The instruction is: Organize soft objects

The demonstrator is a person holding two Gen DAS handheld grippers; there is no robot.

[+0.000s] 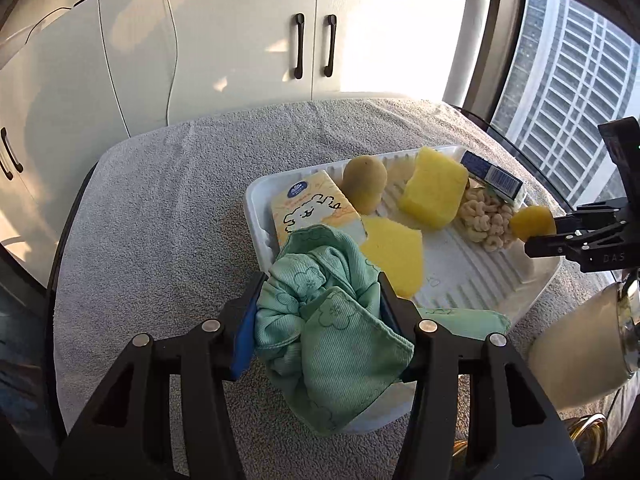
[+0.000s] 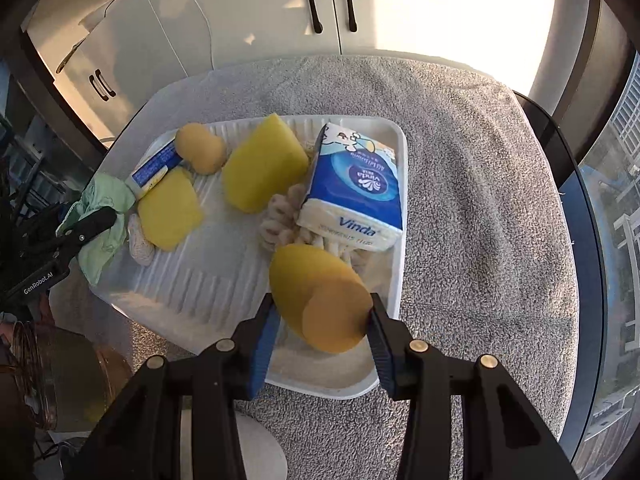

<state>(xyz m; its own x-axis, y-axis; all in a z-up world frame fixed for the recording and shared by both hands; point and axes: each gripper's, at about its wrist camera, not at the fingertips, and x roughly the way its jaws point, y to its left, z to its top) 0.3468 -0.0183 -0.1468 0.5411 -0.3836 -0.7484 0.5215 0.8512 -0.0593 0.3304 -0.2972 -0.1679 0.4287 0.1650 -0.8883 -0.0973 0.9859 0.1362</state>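
1. I see the white tray (image 2: 192, 292) on a grey towel-covered table (image 1: 160, 208). The towel to the tray's left in my left wrist view is bare, and so is the towel to its right in my right wrist view. White cabinets (image 1: 240, 40) stand behind the table.
2. My left gripper (image 1: 320, 320) is clamped on a bunched green cloth (image 1: 320, 328) at the tray's near left corner; folds hang below the jaws.
3. My right gripper (image 2: 324, 320) is closed on a yellow rounded sponge (image 2: 316, 296) over the tray's near right edge, its long axis running diagonally up-left from the jaws.
4. The blue tissue pack (image 2: 356, 188) reads "Vinda" and lies lengthwise along the tray's right rim.
5. The left gripper's body reads "GenRobot.AI" in the right wrist view.
6. Two yellow block sponges (image 2: 264, 164) and another rounded one (image 2: 200, 148) lie in the tray, as does a cream looped cloth (image 2: 280, 220).
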